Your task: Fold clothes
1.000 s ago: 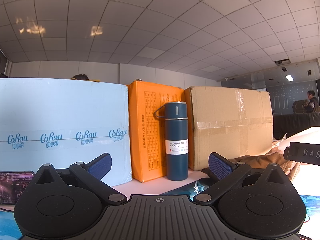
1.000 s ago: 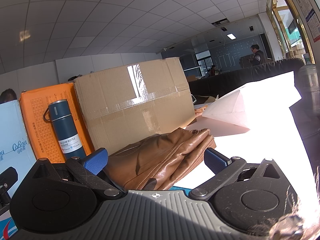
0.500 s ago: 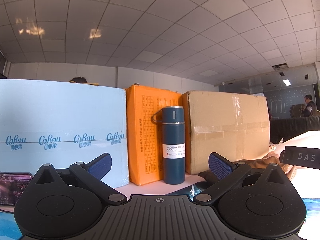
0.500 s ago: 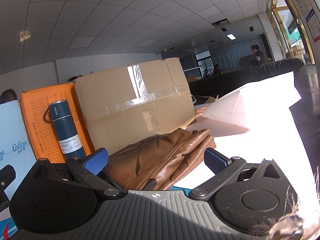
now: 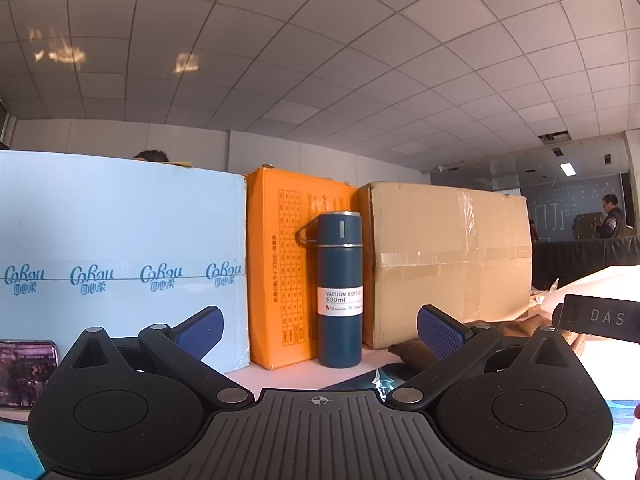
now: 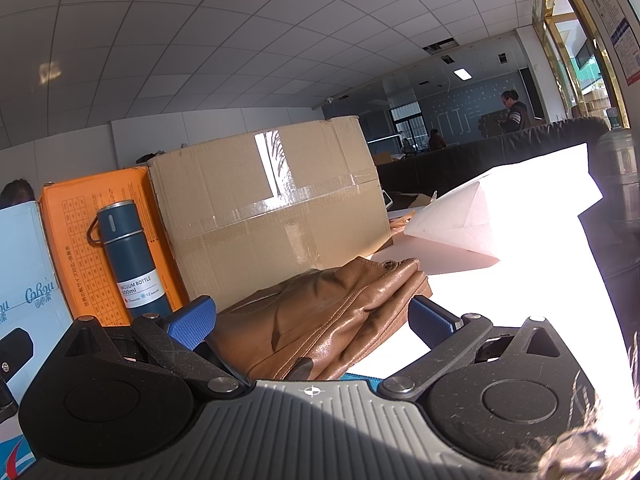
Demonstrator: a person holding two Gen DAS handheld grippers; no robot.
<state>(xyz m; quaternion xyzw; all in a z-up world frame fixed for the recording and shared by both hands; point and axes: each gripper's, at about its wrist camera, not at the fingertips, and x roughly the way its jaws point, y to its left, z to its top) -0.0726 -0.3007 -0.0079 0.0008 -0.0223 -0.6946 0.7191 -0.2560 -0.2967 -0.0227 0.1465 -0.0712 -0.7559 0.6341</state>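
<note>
While the left claw [image 5: 318, 326] is sliding right with its fingers apart, the right claw [image 6: 312, 320] is staying wide open over the brown jacket [image 6: 320, 320], so no folding is happening.

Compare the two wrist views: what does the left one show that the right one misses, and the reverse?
Only the left wrist view shows the phone at the left edge and the full front of the light blue box. Only the right wrist view shows the whole brown leather jacket between the open right gripper, and the white foam piece. Both show the vacuum bottle, orange box and cardboard box. The left gripper is open and empty.
</note>
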